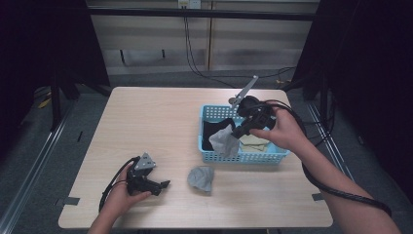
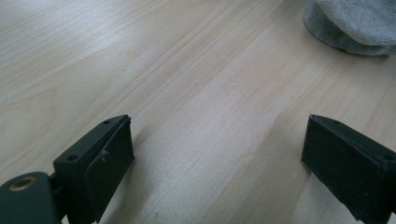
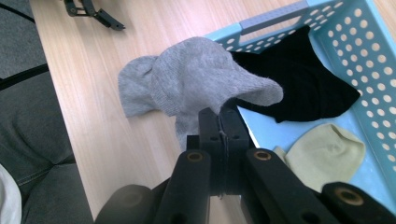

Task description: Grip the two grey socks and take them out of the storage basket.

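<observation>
My right gripper [image 1: 239, 131] hangs over the light blue basket [image 1: 243, 157], shut on a grey sock [image 1: 225, 140]. In the right gripper view the jaws are pressed together at my right gripper [image 3: 219, 117], and the grey sock [image 3: 205, 77] droops from them above the basket's near rim [image 3: 275, 16]. A second grey sock [image 1: 200, 178] lies bunched on the table in front of the basket. My left gripper [image 1: 163, 186] rests low on the table to that sock's left, open and holding nothing. In the left gripper view, the bunched sock [image 2: 355, 23] lies ahead of my left gripper [image 2: 217, 154].
A black sock [image 3: 299, 84] and a pale yellow sock [image 3: 327, 149] lie inside the basket. The wooden table [image 1: 146, 122] is bare across its left and far parts. Cables trail from both grippers, and dark curtains flank the table.
</observation>
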